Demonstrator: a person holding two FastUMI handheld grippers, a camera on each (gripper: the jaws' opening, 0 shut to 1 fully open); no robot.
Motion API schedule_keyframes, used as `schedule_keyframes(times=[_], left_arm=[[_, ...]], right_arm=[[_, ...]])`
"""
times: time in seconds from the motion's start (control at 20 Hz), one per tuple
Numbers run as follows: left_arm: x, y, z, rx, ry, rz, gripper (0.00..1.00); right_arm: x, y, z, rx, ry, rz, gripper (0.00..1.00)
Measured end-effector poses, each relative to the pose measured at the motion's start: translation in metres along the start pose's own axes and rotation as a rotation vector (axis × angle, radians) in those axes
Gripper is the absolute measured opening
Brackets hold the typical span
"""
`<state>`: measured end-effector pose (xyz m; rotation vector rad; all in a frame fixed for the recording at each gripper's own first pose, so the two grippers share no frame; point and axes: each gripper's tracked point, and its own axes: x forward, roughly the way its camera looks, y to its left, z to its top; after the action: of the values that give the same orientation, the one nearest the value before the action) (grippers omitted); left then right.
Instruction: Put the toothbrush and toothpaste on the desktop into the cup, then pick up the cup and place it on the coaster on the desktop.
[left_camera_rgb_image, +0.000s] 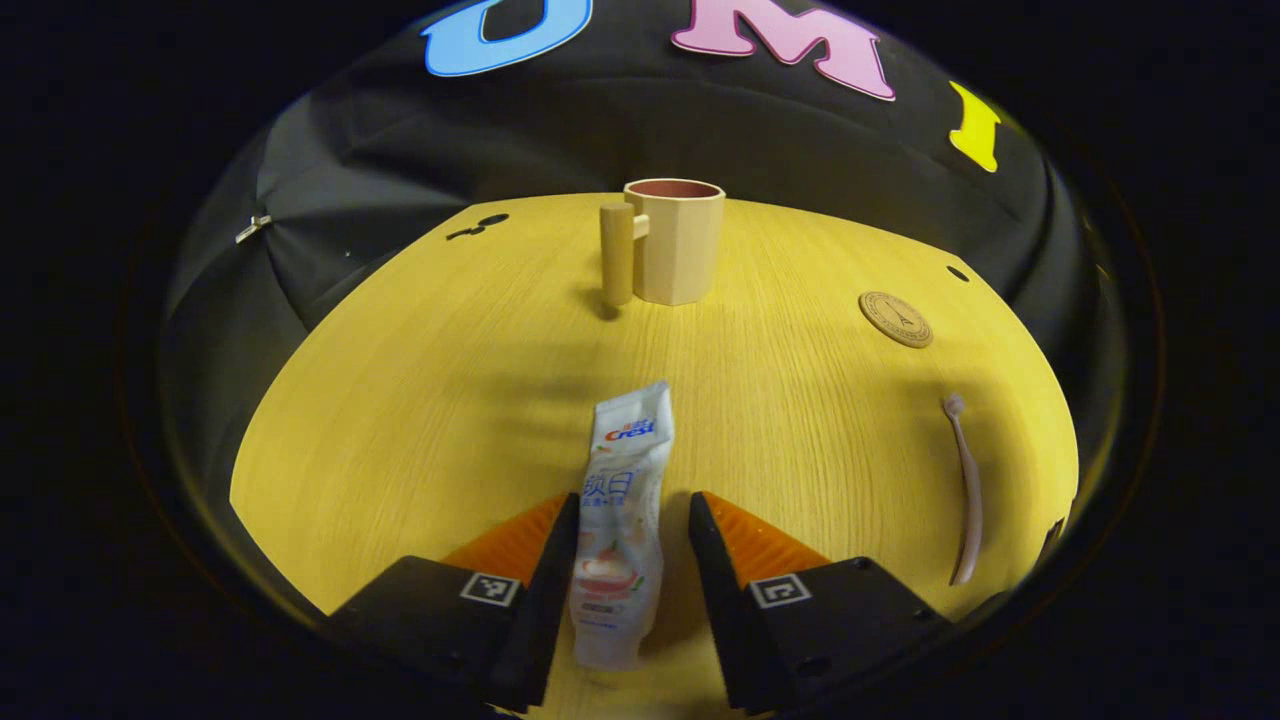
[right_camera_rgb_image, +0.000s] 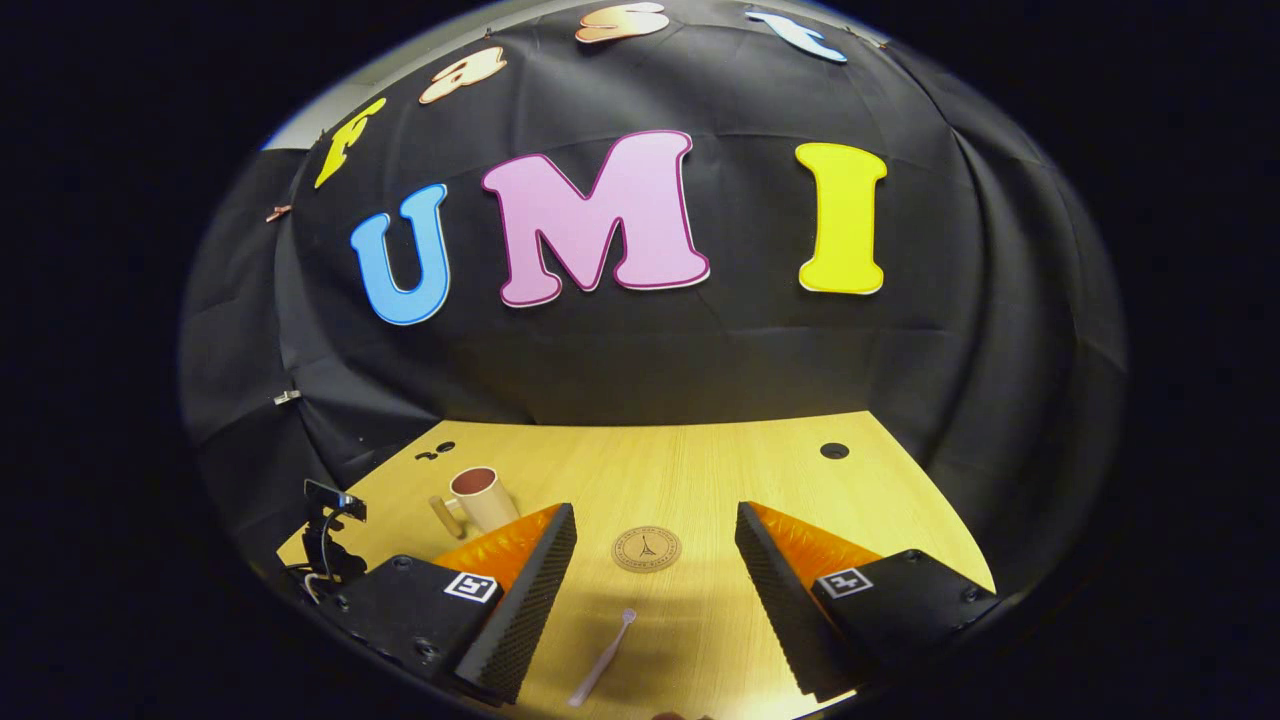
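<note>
Four task items sit on the wooden bench (left_camera_rgb_image: 420, 400), none yet moved to its goal. Largest is the cup (left_camera_rgb_image: 680, 240), upright at the far side, its handle turned left, mouth open and unobstructed; it looks rigid and light, best taken by the handle or across the body. Next, the toothpaste tube (left_camera_rgb_image: 625, 520) lies flat between the fingers of the left claw (left_camera_rgb_image: 632, 515), which stands released: a gap shows on the right side, and contact on the left I cannot confirm. The tube appears soft and glossy, likely to buckle or slip; a grip across its fuller middle is advised. The toothbrush (right_camera_rgb_image: 602, 660) lies flat ahead of the right claw (right_camera_rgb_image: 655, 535), which is spread wide and holds nothing. It is thin, light, low-lying; pinch mid-handle. The round coaster (right_camera_rgb_image: 646, 549) rests bare, well apart from the cup.
</note>
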<state>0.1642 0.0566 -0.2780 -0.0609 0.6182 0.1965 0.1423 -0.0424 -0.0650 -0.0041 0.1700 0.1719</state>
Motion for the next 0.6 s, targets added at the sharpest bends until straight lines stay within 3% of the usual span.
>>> schedule_keyframes(times=[0.05,0.1,0.15,0.2,0.35,0.45,0.6], left_arm=[[-0.002,-0.004,0.001,0.017,-0.013,0.007,0.63],[0.003,-0.006,0.001,0.041,-0.025,0.019,0.48],[0.002,-0.007,0.002,0.074,-0.033,0.035,0.49],[0.0,-0.007,0.002,0.123,-0.034,0.045,0.41],[0.0,-0.013,0.004,0.258,-0.028,0.058,0.33],[0.0,-0.016,0.003,0.276,-0.019,0.048,0.26],[-0.003,-0.02,0.001,0.221,-0.01,-0.005,0.22]], right_arm=[[0.0,0.001,-0.004,0.004,0.007,0.002,0.99],[0.0,0.005,-0.009,0.009,0.018,0.009,0.99],[0.0,0.008,-0.013,0.009,0.027,0.016,0.99],[0.001,0.009,-0.016,0.009,0.034,0.022,0.99],[0.004,0.014,-0.031,0.009,0.069,0.031,0.98],[0.007,0.015,-0.044,0.007,0.101,0.026,0.99],[0.011,0.014,-0.062,-0.005,0.143,0.006,0.99]])
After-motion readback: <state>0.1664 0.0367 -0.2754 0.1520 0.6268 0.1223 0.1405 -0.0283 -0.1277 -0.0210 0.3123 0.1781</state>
